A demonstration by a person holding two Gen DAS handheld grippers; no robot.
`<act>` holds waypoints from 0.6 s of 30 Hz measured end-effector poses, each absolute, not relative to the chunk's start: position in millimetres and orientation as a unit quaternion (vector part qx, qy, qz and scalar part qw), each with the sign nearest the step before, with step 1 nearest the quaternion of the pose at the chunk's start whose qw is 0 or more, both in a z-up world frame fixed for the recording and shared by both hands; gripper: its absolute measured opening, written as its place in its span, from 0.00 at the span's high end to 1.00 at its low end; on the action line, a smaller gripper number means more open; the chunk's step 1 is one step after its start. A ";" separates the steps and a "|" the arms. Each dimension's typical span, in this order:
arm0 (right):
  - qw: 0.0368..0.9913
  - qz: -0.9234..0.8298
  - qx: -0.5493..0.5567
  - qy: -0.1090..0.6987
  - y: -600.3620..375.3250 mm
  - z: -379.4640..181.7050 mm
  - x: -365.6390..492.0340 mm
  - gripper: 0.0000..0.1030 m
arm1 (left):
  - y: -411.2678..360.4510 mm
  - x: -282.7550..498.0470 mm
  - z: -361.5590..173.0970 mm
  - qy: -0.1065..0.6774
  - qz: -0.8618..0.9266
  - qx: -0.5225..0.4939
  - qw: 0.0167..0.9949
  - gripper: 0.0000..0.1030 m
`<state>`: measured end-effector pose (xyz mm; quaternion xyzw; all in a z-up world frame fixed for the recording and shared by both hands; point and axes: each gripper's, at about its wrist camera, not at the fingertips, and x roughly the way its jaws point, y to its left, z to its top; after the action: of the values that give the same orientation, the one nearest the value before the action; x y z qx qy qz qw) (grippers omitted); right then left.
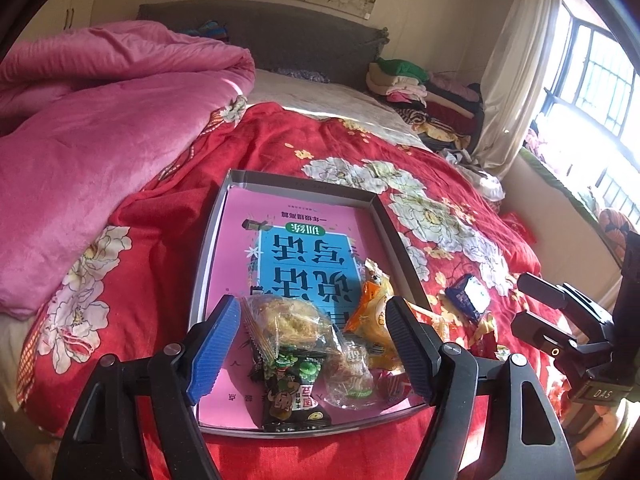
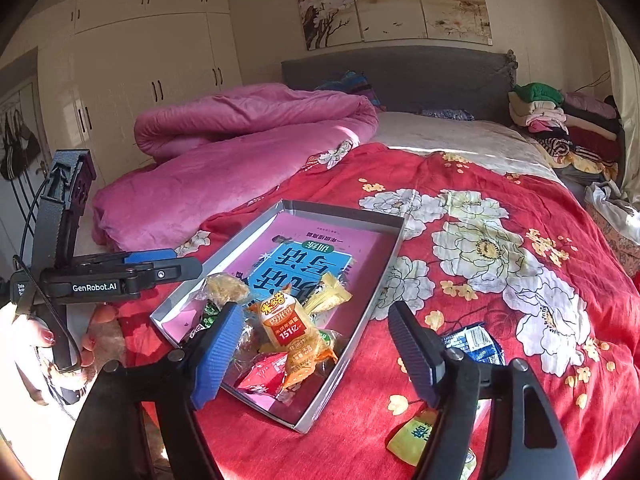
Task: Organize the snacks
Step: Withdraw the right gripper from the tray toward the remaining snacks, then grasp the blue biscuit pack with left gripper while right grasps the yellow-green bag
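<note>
A shallow grey box tray [image 1: 304,183] [image 2: 348,216] lies on the red flowered bedspread, with a pink and blue book inside. Several snack packs are heaped at its near end: a clear pastry pack [image 1: 288,320], a green and black pack [image 1: 296,392], an orange rice-cracker pack [image 2: 288,328] and a red pack [image 2: 264,376]. My left gripper [image 1: 312,352] hovers open over the pastry and green packs, its pads clear of them. My right gripper [image 2: 316,356] is open above the tray's near right rim. A blue pack [image 2: 476,344] [image 1: 468,296] and a yellow pack [image 2: 412,436] lie on the bedspread outside the tray.
A rolled pink quilt [image 1: 100,128] fills the bed's left side. Folded clothes [image 2: 568,128] are stacked by the grey headboard at the right. Wardrobes [image 2: 132,72] stand at the left, a window [image 1: 592,92] at the right. A hand [image 2: 40,336] holds the left gripper [image 2: 188,268].
</note>
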<state>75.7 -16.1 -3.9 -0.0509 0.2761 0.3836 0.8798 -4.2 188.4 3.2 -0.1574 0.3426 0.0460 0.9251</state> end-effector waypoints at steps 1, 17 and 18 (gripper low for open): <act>0.880 0.383 -0.051 0.275 -17.7 -3.5 75.0 0.27 | 187.0 -4.9 4.9 0.341 0.045 -0.158 0.926 0.26; 0.904 0.340 -0.040 0.256 -73.7 5.7 70.6 0.24 | 151.5 -8.9 27.3 0.337 0.004 -0.172 0.926 0.24; 0.905 0.337 -0.037 0.256 -78.1 6.6 71.6 0.24 | 147.5 -8.7 28.5 0.338 0.001 -0.168 0.926 0.24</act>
<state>71.6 -78.1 6.6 -0.0372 0.2556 0.3368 0.9054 -8.7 147.5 28.5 -0.1685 0.3384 0.0013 0.9258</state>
